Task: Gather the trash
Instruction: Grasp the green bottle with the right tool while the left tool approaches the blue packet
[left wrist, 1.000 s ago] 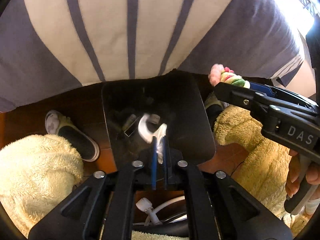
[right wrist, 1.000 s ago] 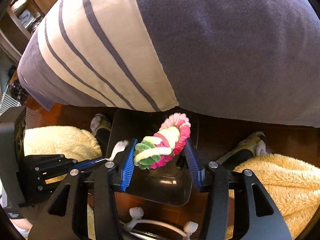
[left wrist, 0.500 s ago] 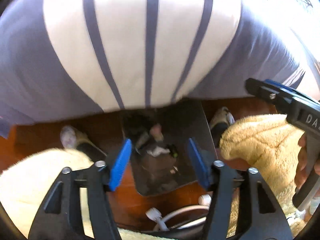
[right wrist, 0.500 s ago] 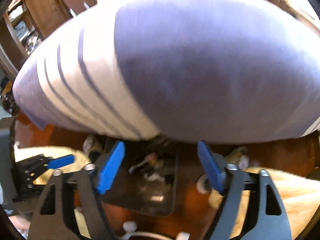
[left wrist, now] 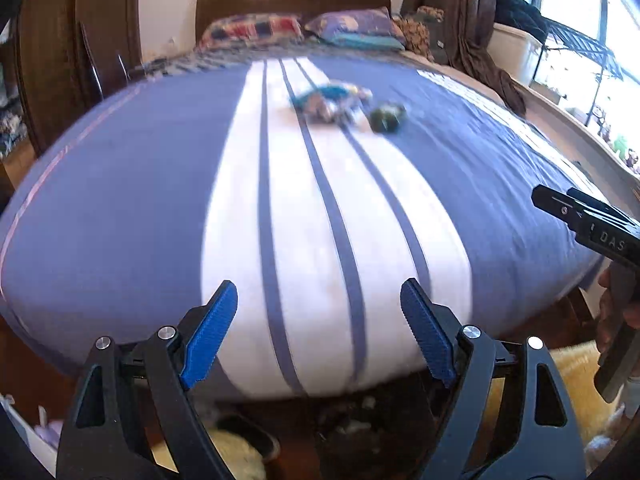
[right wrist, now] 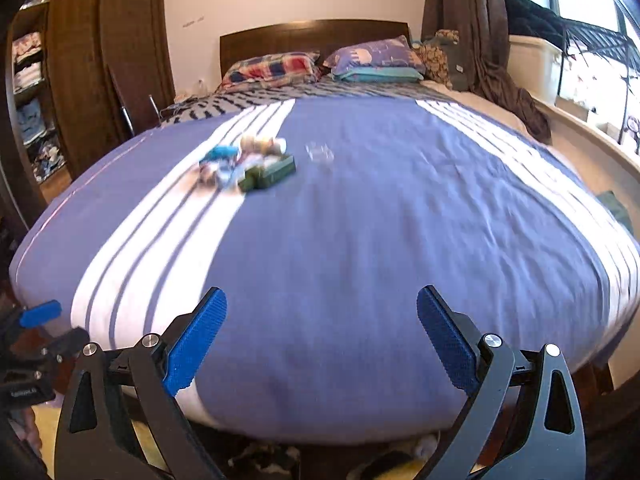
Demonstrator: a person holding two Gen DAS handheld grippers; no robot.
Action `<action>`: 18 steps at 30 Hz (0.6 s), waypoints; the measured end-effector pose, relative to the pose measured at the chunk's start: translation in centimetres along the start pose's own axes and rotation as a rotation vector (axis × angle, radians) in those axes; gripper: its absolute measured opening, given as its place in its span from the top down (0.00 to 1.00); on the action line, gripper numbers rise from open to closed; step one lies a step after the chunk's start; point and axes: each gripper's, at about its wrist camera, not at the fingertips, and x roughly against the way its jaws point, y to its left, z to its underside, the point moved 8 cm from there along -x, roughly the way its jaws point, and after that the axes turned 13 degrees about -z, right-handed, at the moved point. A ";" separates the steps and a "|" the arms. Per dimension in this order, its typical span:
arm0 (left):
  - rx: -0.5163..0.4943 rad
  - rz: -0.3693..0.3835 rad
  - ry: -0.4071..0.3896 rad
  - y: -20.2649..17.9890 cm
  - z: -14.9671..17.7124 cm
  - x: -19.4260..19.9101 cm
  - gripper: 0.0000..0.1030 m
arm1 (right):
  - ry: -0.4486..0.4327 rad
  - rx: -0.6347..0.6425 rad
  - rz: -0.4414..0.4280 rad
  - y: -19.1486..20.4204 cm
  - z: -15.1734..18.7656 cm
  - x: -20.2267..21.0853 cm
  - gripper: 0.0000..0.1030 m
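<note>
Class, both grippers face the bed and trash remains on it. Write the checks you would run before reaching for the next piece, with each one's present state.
1. Left gripper open and holding nothing: ok.
2. Right gripper open and holding nothing: ok.
3. Trash pile in sight on the bedspread: ok.
4. Each piece told apart: cannot tell, the pile is blurred.
5. Clear plastic piece lying apart from the pile: ok.
6. Grippers near the trash: not ok, both are at the foot of the bed.
</note>
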 end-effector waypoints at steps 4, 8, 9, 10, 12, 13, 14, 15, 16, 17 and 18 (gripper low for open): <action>0.002 -0.010 -0.033 0.6 -4.6 -2.2 0.23 | -0.008 0.011 -0.022 0.1 -3.2 -2.4 0.06; -0.014 -0.018 -0.031 0.2 -7.3 -4.5 0.23 | 0.000 0.018 -0.032 0.7 -6.0 -5.6 0.06; -0.020 -0.018 -0.028 0.1 -8.1 -5.4 0.23 | 0.003 0.019 -0.033 0.9 -6.3 -6.0 0.06; -0.022 -0.014 -0.024 0.0 -8.6 -6.1 0.23 | 0.007 0.019 -0.034 1.0 -6.7 -6.6 0.06; -0.026 -0.011 -0.017 -0.1 -9.0 -7.1 0.23 | 0.024 0.012 -0.031 1.1 -7.7 -8.5 0.07; -0.029 -0.010 -0.013 -0.2 -9.4 -7.7 0.23 | 0.032 0.005 -0.031 1.1 -8.1 -9.3 0.07; -0.031 -0.010 -0.008 -0.2 -9.6 -8.3 0.23 | 0.044 -0.003 -0.030 1.1 -8.5 -10.2 0.07; -0.031 -0.009 -0.004 -0.2 -9.8 -8.7 0.23 | 0.059 -0.015 -0.032 1.0 -8.8 -11.4 0.09; -0.032 -0.006 0.001 -0.3 -9.9 -9.2 0.23 | 0.070 -0.025 -0.036 1.0 -9.1 -12.3 0.11; -0.034 0.000 0.005 -0.4 -10.0 -9.7 0.23 | 0.088 -0.039 -0.049 1.1 -9.4 -13.6 0.18; -0.037 0.004 0.009 -0.5 -10.2 -10.2 0.23 | 0.096 -0.048 -0.057 1.3 -9.6 -14.3 0.23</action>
